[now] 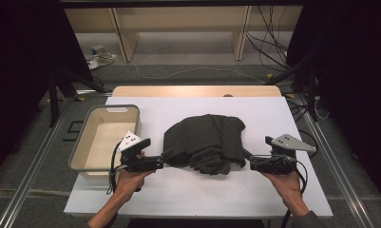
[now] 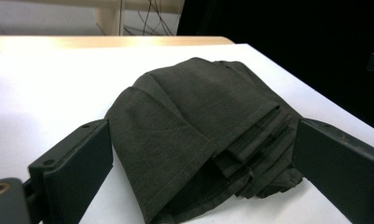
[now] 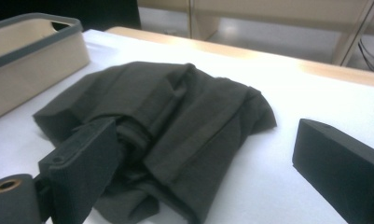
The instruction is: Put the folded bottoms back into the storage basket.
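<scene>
A dark grey folded cloth lies bunched in the middle of the white table. My left gripper is at the cloth's left edge, pointing right. In the left gripper view its jaws stand wide open with the cloth lying between them, stacked hems facing the camera. At the cloth's right edge my right gripper points left. It is open as well; in the right gripper view the cloth rests against the left jaw and stays well short of the right one.
A beige bin with a grey rim stands on the table's left side, close behind my left hand; it appears again as the bin at the upper left. A wooden strip edges the far side. Cables lie on the floor beyond.
</scene>
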`<state>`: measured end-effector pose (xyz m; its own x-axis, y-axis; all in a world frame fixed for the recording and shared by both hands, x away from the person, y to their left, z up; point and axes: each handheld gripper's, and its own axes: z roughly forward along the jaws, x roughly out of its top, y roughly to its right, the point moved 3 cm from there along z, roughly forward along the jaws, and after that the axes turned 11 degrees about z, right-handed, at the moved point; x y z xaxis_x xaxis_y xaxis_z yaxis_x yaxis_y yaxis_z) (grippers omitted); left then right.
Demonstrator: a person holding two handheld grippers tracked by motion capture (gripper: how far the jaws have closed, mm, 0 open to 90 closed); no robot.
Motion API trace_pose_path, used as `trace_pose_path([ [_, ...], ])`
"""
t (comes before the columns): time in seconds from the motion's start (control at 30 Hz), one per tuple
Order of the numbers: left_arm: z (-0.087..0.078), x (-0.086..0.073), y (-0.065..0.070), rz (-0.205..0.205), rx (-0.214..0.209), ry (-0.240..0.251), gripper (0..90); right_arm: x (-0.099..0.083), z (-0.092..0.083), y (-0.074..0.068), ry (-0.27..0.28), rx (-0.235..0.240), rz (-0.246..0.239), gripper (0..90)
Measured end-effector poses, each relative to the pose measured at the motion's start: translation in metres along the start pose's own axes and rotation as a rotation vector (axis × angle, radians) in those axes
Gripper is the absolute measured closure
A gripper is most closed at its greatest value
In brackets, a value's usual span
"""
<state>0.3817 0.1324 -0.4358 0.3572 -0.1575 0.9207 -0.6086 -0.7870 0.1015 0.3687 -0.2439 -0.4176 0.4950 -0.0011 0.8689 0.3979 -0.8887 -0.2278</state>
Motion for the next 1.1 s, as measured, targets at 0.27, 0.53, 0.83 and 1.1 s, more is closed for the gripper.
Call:
trace_pose_path([
  [0.27,0.014,0.01,-0.005,-0.074,0.005,-0.064,4.7,0.012,0.024,0.014,-0.073,0.009,0.067,6.8],
  [0.53,0.038,0.014,-0.02,-0.163,0.038,-0.18,4.9,0.019,0.051,0.029,-0.177,0.03,0.186,6.7],
  [0.83,0.063,0.014,-0.037,-0.255,0.061,-0.291,5.3,0.021,0.075,0.042,-0.245,0.004,0.216,6.2],
  [1.1,0.081,0.01,-0.042,-0.285,0.036,-0.376,6.1,0.022,0.093,0.045,-0.304,-0.017,0.227,4.0],
])
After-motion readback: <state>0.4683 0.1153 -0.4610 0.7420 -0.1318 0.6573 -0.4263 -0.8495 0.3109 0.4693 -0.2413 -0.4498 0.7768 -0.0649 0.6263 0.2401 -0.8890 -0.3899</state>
